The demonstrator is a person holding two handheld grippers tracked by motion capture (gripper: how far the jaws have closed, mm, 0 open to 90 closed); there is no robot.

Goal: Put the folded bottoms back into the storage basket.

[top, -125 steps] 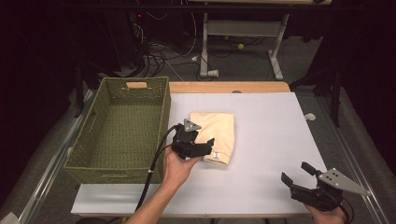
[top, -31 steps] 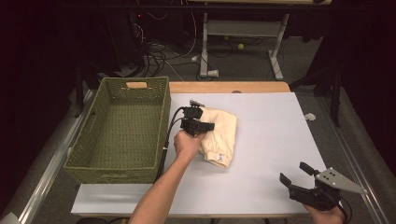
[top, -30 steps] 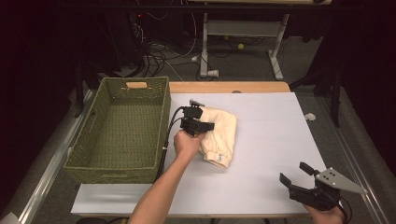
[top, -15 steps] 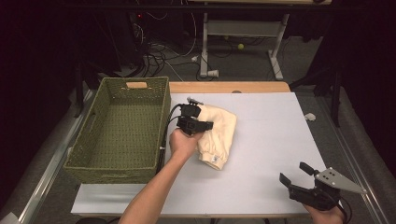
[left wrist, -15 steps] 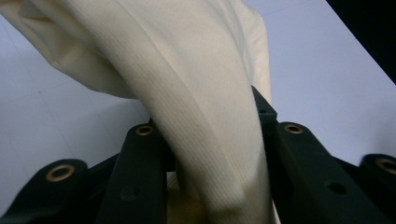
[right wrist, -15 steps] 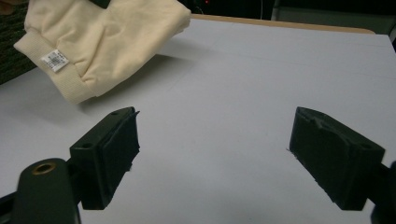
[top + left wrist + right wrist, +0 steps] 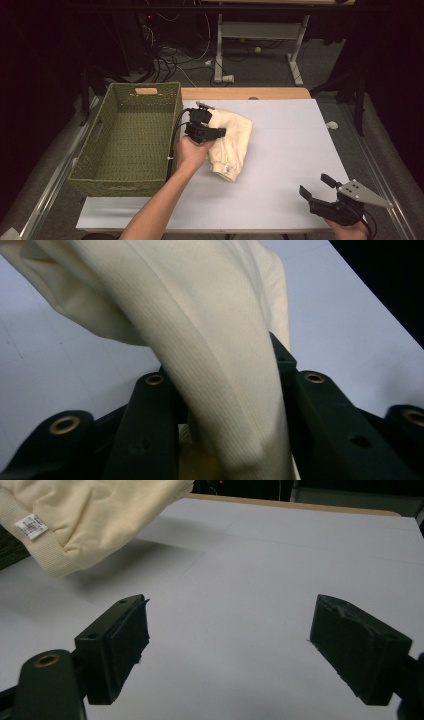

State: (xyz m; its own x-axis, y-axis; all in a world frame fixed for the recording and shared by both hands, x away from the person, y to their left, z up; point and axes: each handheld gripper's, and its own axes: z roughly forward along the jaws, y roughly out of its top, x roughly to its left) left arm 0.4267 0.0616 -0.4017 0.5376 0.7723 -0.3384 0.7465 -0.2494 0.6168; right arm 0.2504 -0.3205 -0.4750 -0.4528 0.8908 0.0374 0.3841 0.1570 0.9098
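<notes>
The cream garment [image 7: 210,340] hid the left gripper [image 7: 225,405] pads and ran past the left gripper view's top edge.

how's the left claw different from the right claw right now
The left claw is clamped on the cream garment; the right claw is open with nothing between its jaws. The left claw is beside the green basket, holding the garment partly off the table; the right claw sits low at the table's near right corner. Both have black jaws.
</notes>
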